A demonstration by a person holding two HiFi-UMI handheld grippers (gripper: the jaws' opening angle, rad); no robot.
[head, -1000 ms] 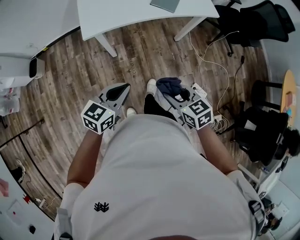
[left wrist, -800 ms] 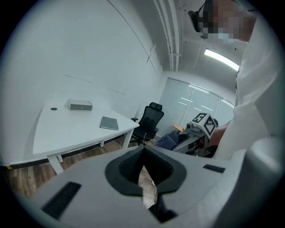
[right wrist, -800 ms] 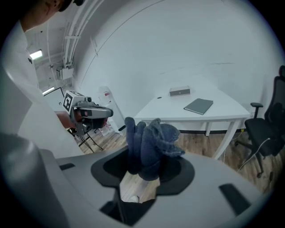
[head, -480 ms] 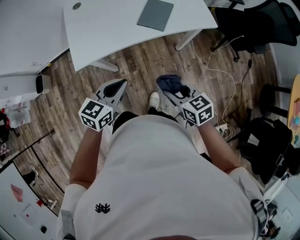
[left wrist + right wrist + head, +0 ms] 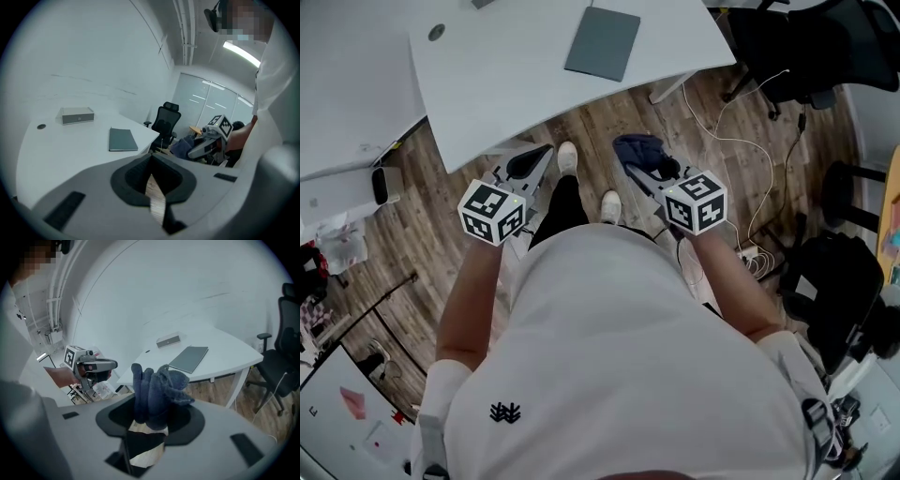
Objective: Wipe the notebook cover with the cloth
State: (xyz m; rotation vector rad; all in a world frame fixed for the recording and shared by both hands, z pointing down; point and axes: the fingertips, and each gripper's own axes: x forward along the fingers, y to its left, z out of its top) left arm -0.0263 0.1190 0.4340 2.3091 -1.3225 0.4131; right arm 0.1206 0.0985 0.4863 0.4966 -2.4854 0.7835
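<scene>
My right claw (image 5: 643,167) is clamped on the bunched blue cloth (image 5: 637,148), and my left claw (image 5: 534,164) is closed on nothing. Both hang over the wooden floor (image 5: 581,122), short of the white bench (image 5: 506,84). The grey notebook (image 5: 602,43) lies flat on the bench ahead, between the two claws' lines, its long axis running roughly away from me. The right claw looks slightly nearer, so I'd carry the cloth forward and a touch left.

One notebook (image 5: 602,43) — probably one cloth (image 5: 639,148)
</scene>
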